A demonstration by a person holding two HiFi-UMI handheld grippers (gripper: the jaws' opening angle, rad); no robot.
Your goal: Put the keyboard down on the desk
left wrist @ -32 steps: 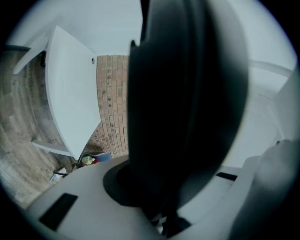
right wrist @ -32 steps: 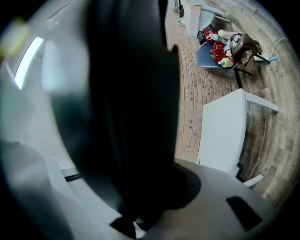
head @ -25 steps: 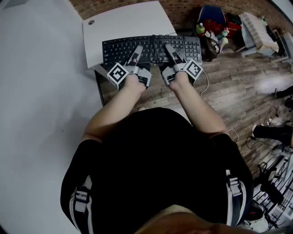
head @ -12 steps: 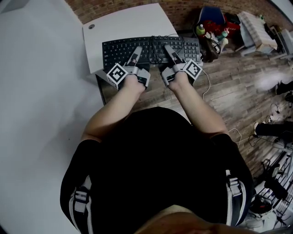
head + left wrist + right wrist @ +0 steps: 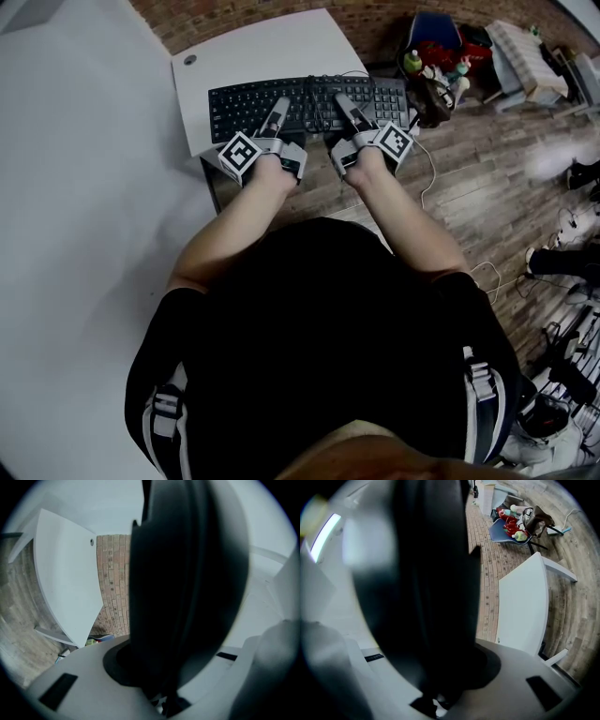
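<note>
Keyboard (image 5: 309, 97) — black, full-size — lies crosswise in front of the person, pinched along its near long edge by both grippers. The left gripper (image 5: 277, 111) bites the edge left of the middle, and the right gripper (image 5: 343, 103) bites it just right of the middle. Each one's marker cube sits just behind the jaws, nearer the person.

In the left gripper view the keyboard's dark bulk fills the space between the pale jaws, which are clamped tight on it. In the right gripper view the jaws stand a little wider, yet the same dark slab is wedged between them, so it is held there too.

From the head view the keyboard's left and middle parts overlap the near edge of the white desk (image 5: 253, 47). Its right end juts past the desk's right corner, over the wooden floor (image 5: 469, 187). Whether its underside touches the desktop or hangs just above it cannot be told.

A dark cable (image 5: 320, 90) is looped over the keys between the two grippers.

Beyond the desk runs a brick wall (image 5: 112, 583). Off to the right stands a blue chair (image 5: 499, 530) piled with red and green things — well apart from the keyboard.
</note>
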